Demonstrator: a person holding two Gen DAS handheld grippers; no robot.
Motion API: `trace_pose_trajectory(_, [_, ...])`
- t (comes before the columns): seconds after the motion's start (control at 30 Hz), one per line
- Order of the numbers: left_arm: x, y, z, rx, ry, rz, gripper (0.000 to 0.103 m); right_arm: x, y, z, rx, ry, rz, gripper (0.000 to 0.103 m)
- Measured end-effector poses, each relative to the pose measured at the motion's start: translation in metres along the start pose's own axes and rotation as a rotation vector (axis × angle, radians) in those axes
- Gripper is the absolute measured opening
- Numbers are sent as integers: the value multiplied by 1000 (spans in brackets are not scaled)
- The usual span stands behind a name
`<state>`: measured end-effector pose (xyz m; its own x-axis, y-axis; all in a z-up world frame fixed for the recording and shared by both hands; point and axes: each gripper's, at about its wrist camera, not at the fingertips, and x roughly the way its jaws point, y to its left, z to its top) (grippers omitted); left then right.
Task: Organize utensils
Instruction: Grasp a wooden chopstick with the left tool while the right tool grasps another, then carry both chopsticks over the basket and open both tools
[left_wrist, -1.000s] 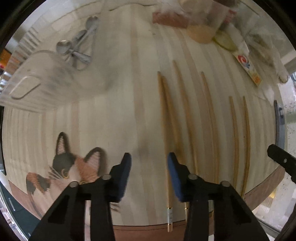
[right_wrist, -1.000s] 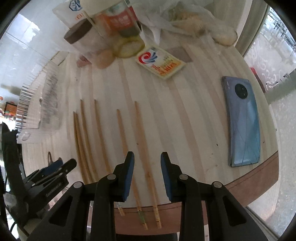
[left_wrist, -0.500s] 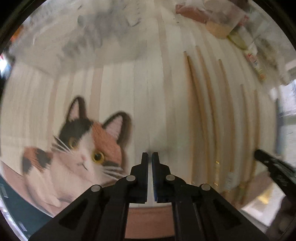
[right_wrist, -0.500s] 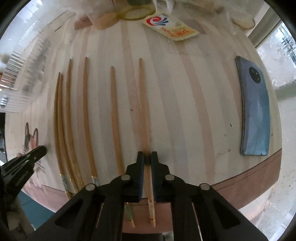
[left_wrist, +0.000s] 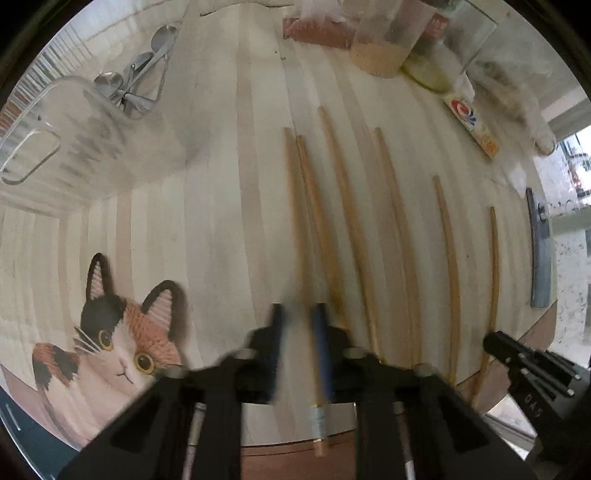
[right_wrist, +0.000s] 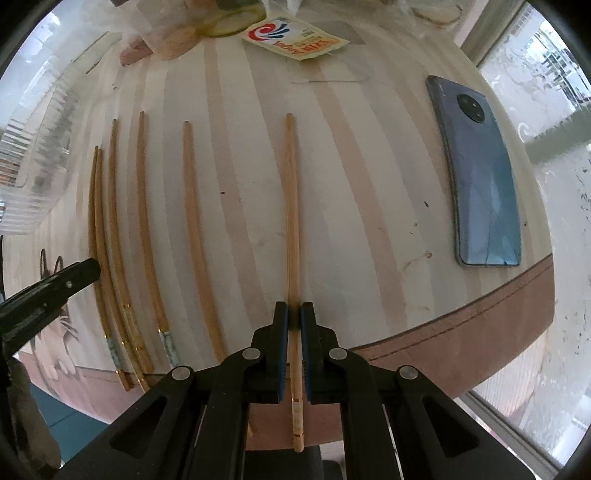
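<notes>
Right tongs (right_wrist: 294, 321) are clamped narrow on one chopstick (right_wrist: 291, 221), gripping it near its butt end; the butt sticks out past the tabletop (right_wrist: 369, 206) front edge, tip pointing toward the far side. That stick lies apart from the rest, w/ bare wood either side. Phone (right_wrist: 480, 173) lies well to the right, near the right rim, and a printed packet (right_wrist: 295, 40) sits at the far side.

Left tongs (left_wrist: 297, 343) are motion-blurred, pads a small gap apart, hovering over the leftmost chopstick pair (left_wrist: 306, 229) close to the front edge; can't tell if the pads touch a stick. Five more chopsticks (right_wrist: 147, 229) lie roughly parallel on the left part of the tabletop, butts overhanging or near the front edge.

Clear plastic tray (left_wrist: 44, 147) sits far-left w/ spoons (left_wrist: 129, 85) in it. Cat-print mat (left_wrist: 110, 332) takes the near-left corner. Open wood lies between mat, tray and chopsticks. Bags and a jar (left_wrist: 380, 48) crowd the far edge.
</notes>
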<state>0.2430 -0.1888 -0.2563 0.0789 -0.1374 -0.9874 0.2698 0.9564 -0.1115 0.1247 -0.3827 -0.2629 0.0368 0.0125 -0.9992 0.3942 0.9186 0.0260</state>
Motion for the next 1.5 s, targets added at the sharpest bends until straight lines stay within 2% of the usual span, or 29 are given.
trace_pose_trajectory(0.1, [-2,12,-14,-1,-5,14,4,0,1,-3,3,-8,-16,7])
trace_pose_trajectory(0.3, [-5,60,-55,-86,72,47,5,5,20,-22,-5,18,5,7])
trace_pose_trajectory(0.37, [-5,71,-64,-92,75,52,5,6,26,-34,-27,32,7,7])
trace_pose_trajectory(0.53, [-2,78,-67,-93,56,47,9,8,41,-49,-71,35,-33,7])
trace_pose_trajectory(0.6, [1,74,-80,-82,45,50,9,8,45,-50,-61,42,-39,7])
trace_pose_trajectory(0.67, [3,70,-67,-88,41,50,9,8,47,-48,-66,56,-42,8])
trace_pose_trajectory(0.77, [2,74,-69,-97,43,48,9,9,53,-57,-75,73,-47,8])
trace_pose_trajectory(0.83, [3,76,-71,-98,42,52,9,8,52,-42,-80,78,-48,8])
trace_pose_trajectory(0.97, [0,88,-57,-95,40,61,9,10,51,-43,-90,77,-55,8])
trace_pose_trajectory(1.1, [1,83,-65,-89,37,73,9,10,53,-43,-97,73,-60,8])
trace_pose_trajectory(1.23, [0,79,-67,-74,26,86,5,11,58,-43,-108,60,-73,8])
trace_pose_trajectory(1.5, [-48,47,-60,3,-102,125,5,-2,47,-45,-43,6,-32,7])
